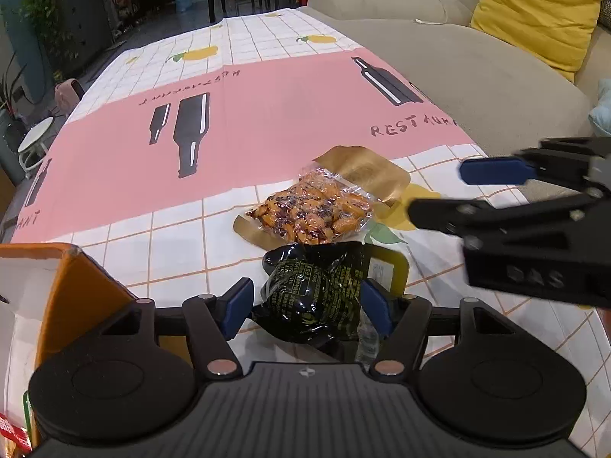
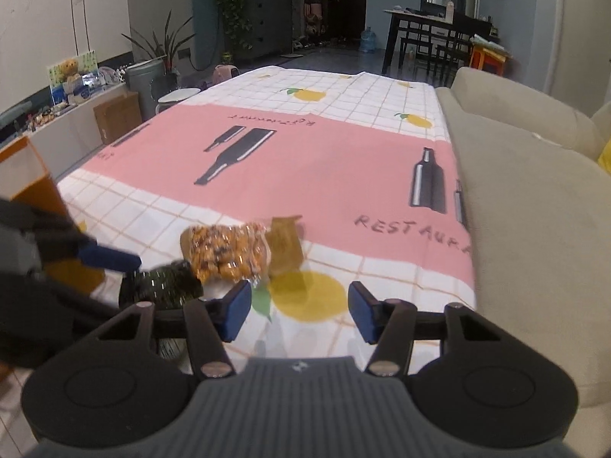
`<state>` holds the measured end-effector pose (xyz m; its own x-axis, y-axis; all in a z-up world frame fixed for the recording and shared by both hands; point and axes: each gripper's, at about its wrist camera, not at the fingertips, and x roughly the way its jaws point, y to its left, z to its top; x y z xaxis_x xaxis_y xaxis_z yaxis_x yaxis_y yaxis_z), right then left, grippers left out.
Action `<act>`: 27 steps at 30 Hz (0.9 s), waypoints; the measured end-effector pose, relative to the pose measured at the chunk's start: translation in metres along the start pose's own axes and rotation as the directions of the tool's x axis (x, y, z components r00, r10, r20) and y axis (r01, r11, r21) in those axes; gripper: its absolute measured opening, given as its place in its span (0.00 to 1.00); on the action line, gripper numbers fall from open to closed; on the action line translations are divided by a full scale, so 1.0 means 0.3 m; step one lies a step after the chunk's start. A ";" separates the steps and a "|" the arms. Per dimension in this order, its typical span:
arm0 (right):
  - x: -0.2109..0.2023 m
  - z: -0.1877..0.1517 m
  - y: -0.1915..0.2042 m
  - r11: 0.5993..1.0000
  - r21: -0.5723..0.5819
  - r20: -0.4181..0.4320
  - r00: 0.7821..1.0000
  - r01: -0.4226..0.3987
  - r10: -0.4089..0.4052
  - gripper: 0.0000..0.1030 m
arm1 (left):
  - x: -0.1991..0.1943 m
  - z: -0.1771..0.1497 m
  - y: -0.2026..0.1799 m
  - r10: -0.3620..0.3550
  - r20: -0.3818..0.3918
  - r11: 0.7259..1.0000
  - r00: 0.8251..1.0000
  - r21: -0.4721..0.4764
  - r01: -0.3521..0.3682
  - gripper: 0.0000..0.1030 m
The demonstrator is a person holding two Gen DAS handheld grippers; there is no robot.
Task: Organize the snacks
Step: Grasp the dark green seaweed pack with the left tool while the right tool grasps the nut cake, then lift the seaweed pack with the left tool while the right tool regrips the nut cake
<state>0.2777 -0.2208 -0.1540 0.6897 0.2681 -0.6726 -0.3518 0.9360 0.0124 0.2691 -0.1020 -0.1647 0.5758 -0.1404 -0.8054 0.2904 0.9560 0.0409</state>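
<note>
A black snack packet (image 1: 313,294) with gold print lies on the tablecloth between the blue pads of my left gripper (image 1: 307,307). The jaws stand wide around it; only the right pad seems to touch it. Just beyond lies a clear packet of orange snacks (image 1: 311,213) on a gold wrapper (image 1: 362,170). My right gripper (image 2: 299,311) is open and empty above a lemon print, to the right of the snacks (image 2: 225,253); it shows in the left wrist view (image 1: 450,194). The black packet (image 2: 164,286) and left gripper (image 2: 110,257) appear at its left.
An orange and white box (image 1: 57,297) stands open at the left, with a red packet (image 1: 13,435) inside. A beige sofa (image 1: 477,68) with a yellow cushion (image 1: 534,11) runs along the table's right edge. The pink and white tablecloth (image 1: 267,122) stretches far ahead.
</note>
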 end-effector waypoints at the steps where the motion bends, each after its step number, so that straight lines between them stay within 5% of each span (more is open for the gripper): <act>1: 0.016 0.009 0.002 1.000 0.009 -0.001 1.000 -0.003 0.003 0.51 | 0.005 0.000 0.000 0.002 -0.007 1.000 1.000 -0.001 -0.002 0.71; 7: 0.106 0.051 0.004 0.996 0.089 -0.017 0.999 -0.030 0.031 0.46 | 0.016 0.003 0.020 -0.030 -0.010 0.998 1.000 -0.060 0.029 0.60; 17: 0.139 0.053 0.002 0.987 0.159 -0.028 0.999 -0.038 0.043 0.00 | 0.000 -0.005 0.012 -0.033 -0.028 0.997 0.999 -0.072 0.031 0.55; 27: -0.030 -0.037 0.066 0.984 0.179 -0.051 0.998 -0.012 0.022 0.00 | -0.089 -0.086 -0.023 -0.006 -0.066 0.996 0.998 -0.087 0.000 0.48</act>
<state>0.2574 -0.2072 -0.1559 0.6488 0.2763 -0.7090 -0.2408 0.9584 0.1531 0.2319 -0.0981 -0.1588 0.5220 -0.1286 -0.8432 0.2232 0.9747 -0.0105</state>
